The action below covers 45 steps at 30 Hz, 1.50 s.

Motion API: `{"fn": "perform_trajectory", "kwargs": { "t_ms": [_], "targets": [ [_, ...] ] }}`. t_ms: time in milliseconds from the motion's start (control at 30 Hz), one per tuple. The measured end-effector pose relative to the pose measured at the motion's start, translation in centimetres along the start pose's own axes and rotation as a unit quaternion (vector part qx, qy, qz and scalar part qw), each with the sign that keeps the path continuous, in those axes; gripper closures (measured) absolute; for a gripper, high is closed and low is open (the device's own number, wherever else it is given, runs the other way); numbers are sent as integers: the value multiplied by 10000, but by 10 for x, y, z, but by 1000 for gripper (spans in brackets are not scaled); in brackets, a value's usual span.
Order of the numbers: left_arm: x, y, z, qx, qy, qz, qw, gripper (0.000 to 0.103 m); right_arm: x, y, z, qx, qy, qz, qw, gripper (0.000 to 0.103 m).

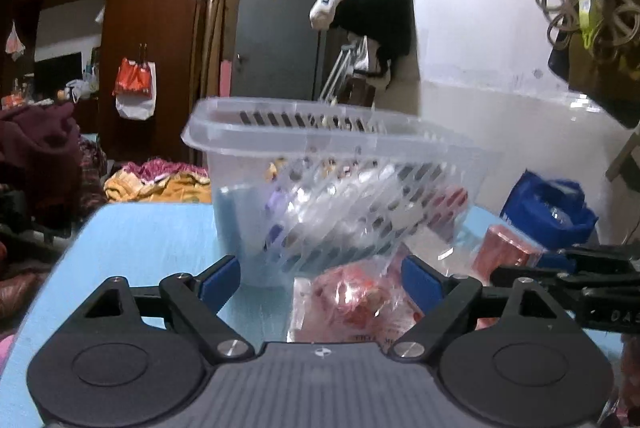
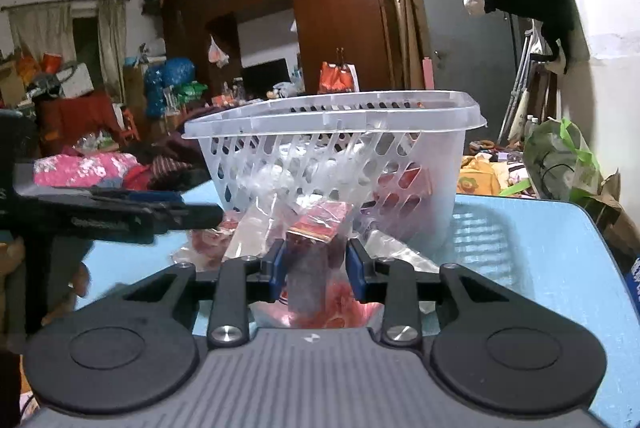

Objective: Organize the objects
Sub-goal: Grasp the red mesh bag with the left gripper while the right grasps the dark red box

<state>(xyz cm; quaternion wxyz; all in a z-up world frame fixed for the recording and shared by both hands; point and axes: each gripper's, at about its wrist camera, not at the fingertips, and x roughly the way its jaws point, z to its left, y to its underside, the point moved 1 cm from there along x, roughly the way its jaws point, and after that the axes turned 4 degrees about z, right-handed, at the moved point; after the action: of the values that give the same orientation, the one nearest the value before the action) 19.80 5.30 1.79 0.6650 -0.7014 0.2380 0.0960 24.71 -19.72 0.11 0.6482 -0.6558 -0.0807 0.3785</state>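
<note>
Left wrist view: the left tool hangs low over the pale blue bench with its blue-padded fingers spread wide and nothing between them. Just ahead, near its right finger, lies a clear plastic packet of red sweets, flat on the bench in front of the translucent slotted plastic basket. The basket seems tilted, though blur makes that uncertain, and it already holds packets. The other tool comes into view from the right of the basket, beside a red wrapped packet.

Right wrist view: the right tool is pinching a dark red cellophane-wrapped packet that stands upright between the pads, long axis vertical, directly in front of the basket. More clear packets lie on the bench below it. The basket's rim sits above the held packet, so the coming move probably calls for a lift up and forward over that near rim. Right of the basket the bench is bare; left of it the left tool crowds the approach
</note>
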Motion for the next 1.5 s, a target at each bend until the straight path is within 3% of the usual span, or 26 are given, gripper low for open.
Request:
{"fn": "perform_trajectory", "kwargs": {
  "t_ms": [133, 233, 267, 300, 400, 633, 733, 1500],
  "targets": [
    [10, 4, -11, 239, -25, 81, 9997, 14, -14, 14, -12, 185, 8, -287, 9994, 68],
    [18, 4, -17, 229, 4, 205, 9995, 20, -17, 19, -32, 528, -23, -479, 9974, 68],
    [19, 4, -18, 219, 64, 232, 9995, 26, -17, 20, -36, 617, -45, -481, 9969, 68],
    [21, 5, -20, 254, 87, 274, 9993, 38, -18, 20, -38, 658, -38, -499, 9966, 68],
    [19, 7, -27, 418, -114, 240, 9988, 48, -23, 21, -34, 571, 50, -642, 9963, 68],
    [-1, 14, -9, -156, 461, -372, 9981, 49, -26, 20, -35, 592, -12, -776, 9952, 68],
    [-8, 18, 1, -400, 515, -601, 9961, 49, -27, 21, -35, 612, -63, -809, 9948, 68],
    [-5, 19, 6, -486, 588, -635, 9951, 49, -26, 22, -28, 422, 210, -865, 9951, 68]
  ]
}}
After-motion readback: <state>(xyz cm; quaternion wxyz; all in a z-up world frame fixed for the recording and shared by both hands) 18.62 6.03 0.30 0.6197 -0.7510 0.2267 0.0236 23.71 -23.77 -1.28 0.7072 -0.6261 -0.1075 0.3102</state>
